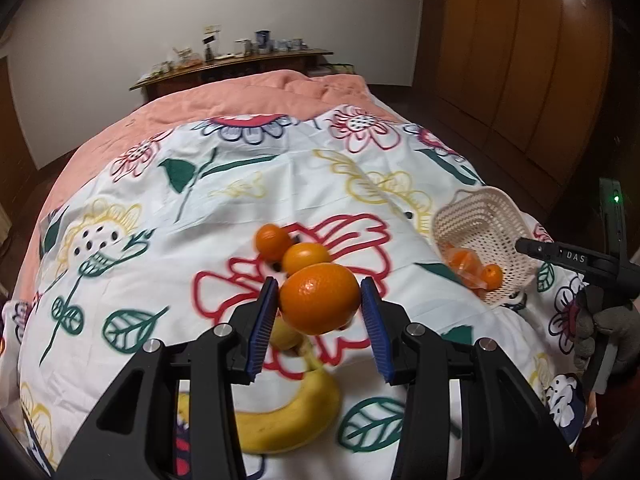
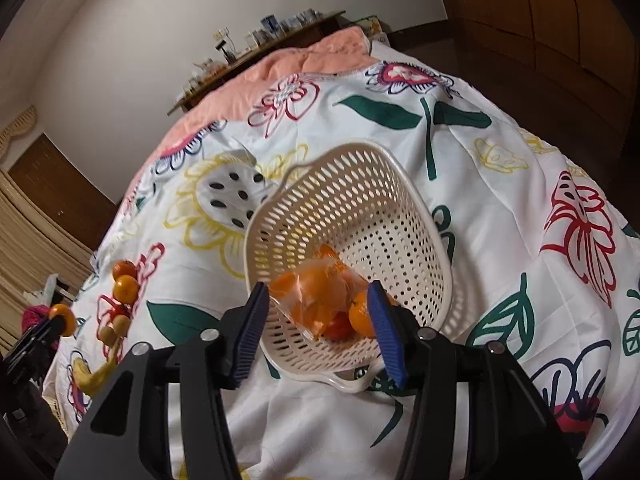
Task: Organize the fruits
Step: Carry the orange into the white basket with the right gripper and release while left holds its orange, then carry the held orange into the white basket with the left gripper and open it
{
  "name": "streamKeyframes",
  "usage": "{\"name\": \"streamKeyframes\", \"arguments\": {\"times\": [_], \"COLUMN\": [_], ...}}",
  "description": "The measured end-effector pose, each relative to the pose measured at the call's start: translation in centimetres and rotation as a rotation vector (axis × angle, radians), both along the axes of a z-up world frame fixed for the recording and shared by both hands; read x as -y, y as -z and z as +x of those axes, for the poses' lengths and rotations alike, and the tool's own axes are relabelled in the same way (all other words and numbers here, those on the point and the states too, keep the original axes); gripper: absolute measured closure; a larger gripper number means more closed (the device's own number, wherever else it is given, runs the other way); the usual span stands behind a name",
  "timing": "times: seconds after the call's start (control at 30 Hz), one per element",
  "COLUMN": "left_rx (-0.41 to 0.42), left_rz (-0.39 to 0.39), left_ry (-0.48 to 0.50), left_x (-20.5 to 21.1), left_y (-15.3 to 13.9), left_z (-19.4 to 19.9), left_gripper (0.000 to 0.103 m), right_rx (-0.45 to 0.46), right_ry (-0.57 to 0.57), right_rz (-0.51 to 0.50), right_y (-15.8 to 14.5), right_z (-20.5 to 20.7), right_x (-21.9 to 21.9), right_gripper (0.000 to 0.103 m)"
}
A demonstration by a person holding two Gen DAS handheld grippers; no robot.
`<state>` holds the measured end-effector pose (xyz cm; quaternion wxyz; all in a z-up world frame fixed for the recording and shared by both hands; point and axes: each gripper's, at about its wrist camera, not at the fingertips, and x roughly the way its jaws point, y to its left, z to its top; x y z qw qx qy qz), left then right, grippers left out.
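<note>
An orange [image 1: 319, 298] sits clamped between blue pads, raised above a floral sheet. Two smaller oranges [image 1: 289, 247] lie just beyond, a yellow banana [image 1: 288, 420] below. A tilted white perforated basket [image 2: 360, 208] holds a bag of oranges [image 2: 316, 296].

the white letters "das" stand on the black right gripper [image 1: 576, 258], seen from the left wrist.

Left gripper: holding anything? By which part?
An orange, pinched across its sides between the left gripper's pads.
</note>
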<state>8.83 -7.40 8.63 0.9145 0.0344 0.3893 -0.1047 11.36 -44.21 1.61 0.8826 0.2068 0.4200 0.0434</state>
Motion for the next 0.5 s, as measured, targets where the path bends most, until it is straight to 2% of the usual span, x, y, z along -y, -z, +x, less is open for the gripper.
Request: {"name": "streamKeyframes", "arguments": {"times": [0.27, 0.5], "left_rx": [-0.046, -0.095], "left_rz": [-0.011, 0.006], "left_ry": [0.119, 0.216], "left_x": [5.2, 10.3], "left_y": [0.7, 1.9], "left_z": [2.3, 4.0], "left_gripper": [0.059, 0.059], "right_rx": [0.079, 0.101], "right_ry": [0.028, 0.045], "right_rz": [0.067, 0.1], "right_y": [-0.5, -0.2], "right_z": [-0.8, -1.3], "right_x": [2.0, 3.3], "right_gripper": [0.047, 0.047]}}
